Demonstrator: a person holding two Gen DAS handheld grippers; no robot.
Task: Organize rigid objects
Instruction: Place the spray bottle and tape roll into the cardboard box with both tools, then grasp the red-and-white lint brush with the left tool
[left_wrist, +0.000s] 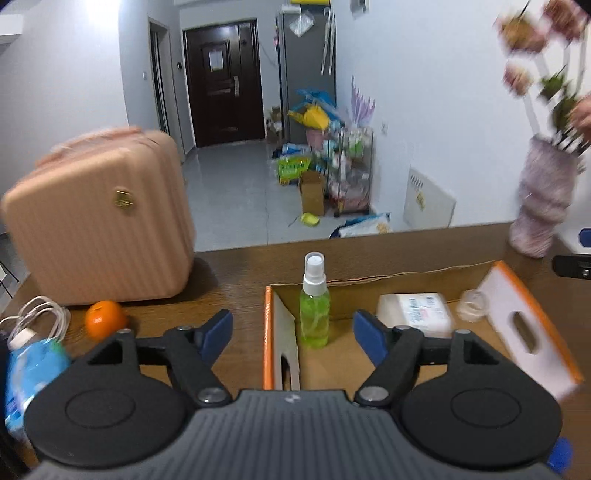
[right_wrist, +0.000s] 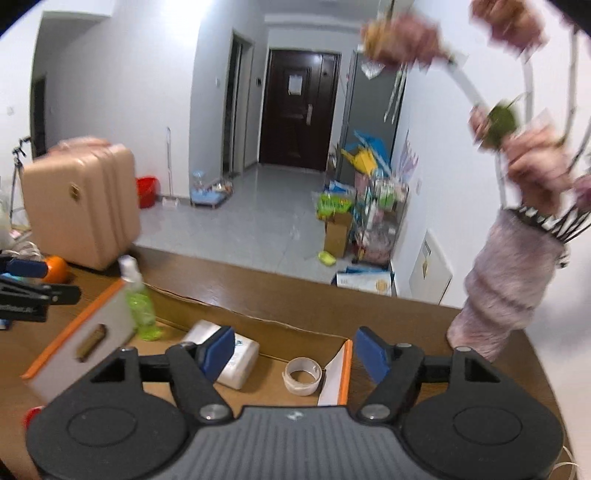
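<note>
An open cardboard box (left_wrist: 268, 332) with orange-edged flaps sits on the brown table. Inside it stand a green spray bottle (left_wrist: 314, 314), a white tissue pack (left_wrist: 417, 308) and a clear tape roll (left_wrist: 471, 304). My left gripper (left_wrist: 291, 332) is open and empty, just in front of the bottle. My right gripper (right_wrist: 293, 350) is open and empty above the box; the tape roll (right_wrist: 302, 374) lies below between its fingers, the tissue pack (right_wrist: 236, 365) under the left finger, the spray bottle (right_wrist: 138, 299) at far left.
An orange (left_wrist: 105, 319), a white cable (left_wrist: 40, 317) and a blue packet (left_wrist: 29, 373) lie left of the box. A pink suitcase (left_wrist: 99, 221) stands at the table's back left. A pale vase with flowers (right_wrist: 506, 280) stands at the right. The table's far edge (left_wrist: 369, 234) drops to the floor.
</note>
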